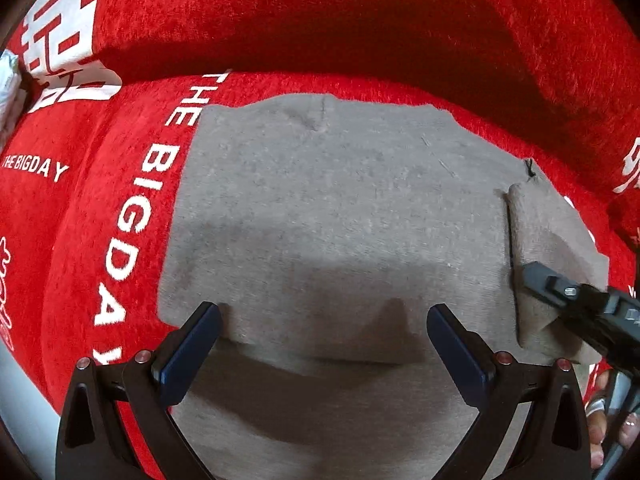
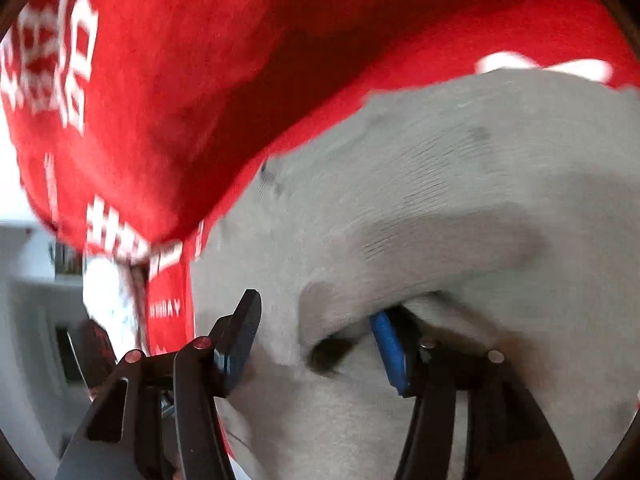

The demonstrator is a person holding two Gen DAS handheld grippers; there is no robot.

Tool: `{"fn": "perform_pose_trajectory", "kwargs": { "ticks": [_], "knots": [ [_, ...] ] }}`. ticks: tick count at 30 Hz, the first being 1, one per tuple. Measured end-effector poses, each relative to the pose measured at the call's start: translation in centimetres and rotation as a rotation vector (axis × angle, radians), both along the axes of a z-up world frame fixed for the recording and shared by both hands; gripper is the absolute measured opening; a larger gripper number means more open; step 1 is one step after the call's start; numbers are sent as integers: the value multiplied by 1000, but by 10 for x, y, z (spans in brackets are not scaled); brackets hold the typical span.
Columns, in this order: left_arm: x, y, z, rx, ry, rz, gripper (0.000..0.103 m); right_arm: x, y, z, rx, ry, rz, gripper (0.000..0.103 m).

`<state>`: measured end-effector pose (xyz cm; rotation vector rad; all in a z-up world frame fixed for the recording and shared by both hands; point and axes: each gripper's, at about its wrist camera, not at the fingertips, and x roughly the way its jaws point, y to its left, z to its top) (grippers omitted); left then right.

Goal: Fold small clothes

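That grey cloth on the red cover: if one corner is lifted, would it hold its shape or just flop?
Probably flop. The grey cloth already lies doubled over at its right edge and bunches between the open right gripper fingers. Its fuzzy nap suggests it would drag on the red cover rather than slide. It looks light.

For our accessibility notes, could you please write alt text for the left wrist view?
A grey cloth lies spread on a red cover printed with white lettering, its right edge folded over. The open left gripper hangs above the near edge, while the right gripper reaches in over the folded flap.
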<state>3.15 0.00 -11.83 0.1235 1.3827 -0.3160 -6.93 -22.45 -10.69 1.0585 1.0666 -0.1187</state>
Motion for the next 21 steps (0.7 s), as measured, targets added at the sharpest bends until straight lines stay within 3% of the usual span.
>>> {"fn": "perform_pose_trajectory", "kwargs": {
  "ticks": [2,3,4,7,9,12,16,21],
  "knots": [
    [4,2,2,-31,3,-1,103,-7,-18,-2,27,3,-96,49],
    [8,3,3,-48,8,0,103,-8,-23,-5,42,10,-134,25],
    [12,5,3,-82,22,5,103,-6,-27,-7,41,25,-152,10],
    [20,8,6,-194,76,24,103,15,-16,-1,-18,-11,-75,9],
    [28,13,6,-330,137,49,103,37,11,14,-86,-63,71,9],
    [40,22,3,-456,193,69,103,57,56,22,-111,-104,264,9],
    [47,30,-4,-535,246,84,103,68,102,6,-133,-66,439,13],
    [45,36,-15,-566,306,116,103,59,118,-7,-148,1,520,21]
  ]
}}
